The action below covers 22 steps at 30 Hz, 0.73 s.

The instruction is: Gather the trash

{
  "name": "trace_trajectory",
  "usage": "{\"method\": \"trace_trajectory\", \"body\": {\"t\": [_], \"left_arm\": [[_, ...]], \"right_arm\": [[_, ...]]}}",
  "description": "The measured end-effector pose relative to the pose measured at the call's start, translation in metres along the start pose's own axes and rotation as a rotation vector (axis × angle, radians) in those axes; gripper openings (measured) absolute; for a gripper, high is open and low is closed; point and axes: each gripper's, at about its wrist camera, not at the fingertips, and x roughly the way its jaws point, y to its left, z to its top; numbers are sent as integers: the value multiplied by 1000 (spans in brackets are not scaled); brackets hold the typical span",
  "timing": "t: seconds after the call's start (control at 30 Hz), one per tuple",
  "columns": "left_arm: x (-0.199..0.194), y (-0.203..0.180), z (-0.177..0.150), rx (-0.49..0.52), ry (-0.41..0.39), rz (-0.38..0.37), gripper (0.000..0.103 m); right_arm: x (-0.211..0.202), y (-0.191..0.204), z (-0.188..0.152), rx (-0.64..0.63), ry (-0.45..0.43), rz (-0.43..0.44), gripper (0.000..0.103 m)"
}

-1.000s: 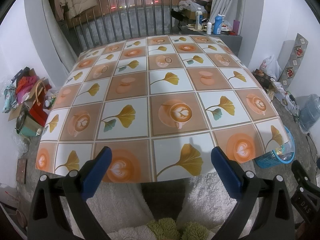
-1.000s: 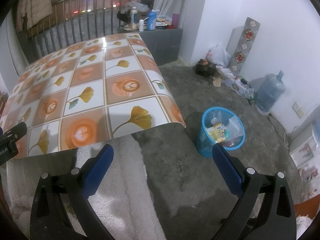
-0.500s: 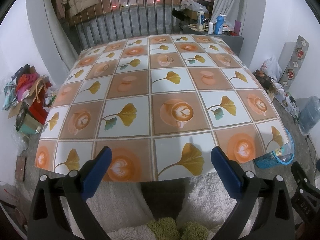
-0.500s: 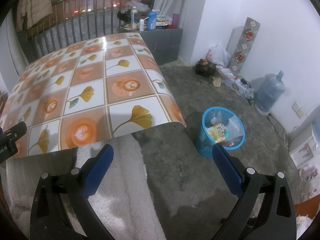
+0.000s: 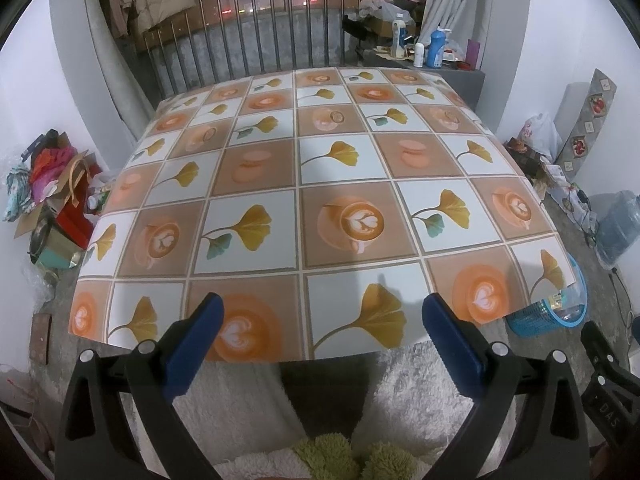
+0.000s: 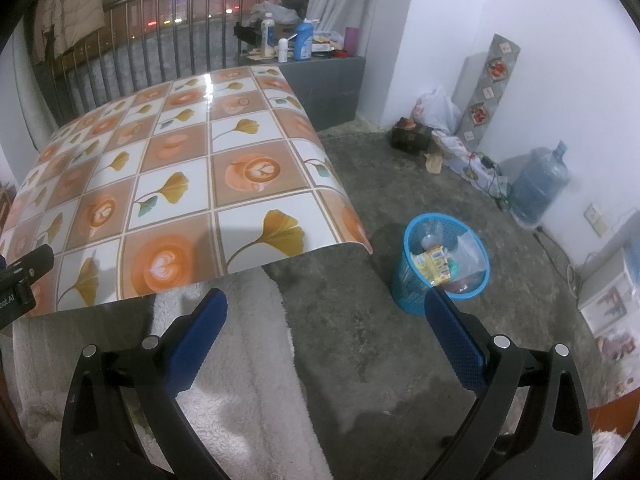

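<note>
Left claw (image 5: 318, 314): spread, empty, above counter (image 5: 340, 184) near edge. Right claw (image 6: 326, 312): spread, empty. Trash (image 6: 434, 262): wrappers in blue basket (image 6: 408, 284) on floor, off counter's near-right corner; likely light, crinkly; pinch by edge.

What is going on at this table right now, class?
A person holds two grippers near the table's front edge. The left gripper and the right gripper are both open and hold nothing. No trash shows on the patterned tablecloth. A blue wastebasket stands on the floor to the right of the table, already holding a yellow packet and some clear plastic.
</note>
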Motion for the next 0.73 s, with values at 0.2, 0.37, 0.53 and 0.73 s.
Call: {"method": "trace_trajectory", "body": {"t": [0.2,0.37,0.53,0.73], "left_arm": [[0,0,-1,-2,-3,-1,97],[-1,1,-2,-4,-10,-1,97],[-1,2,-2,-10,0,-5,97],[-2,4,0,-17,-1,-2,97]], "right_arm": [[-1,2,0,0,0,2,95],[0,-1,0,-1,0,3,95],[-1,1,0,0,1,3,95],[-1,1,-1,-2,-1,3,95]]}}
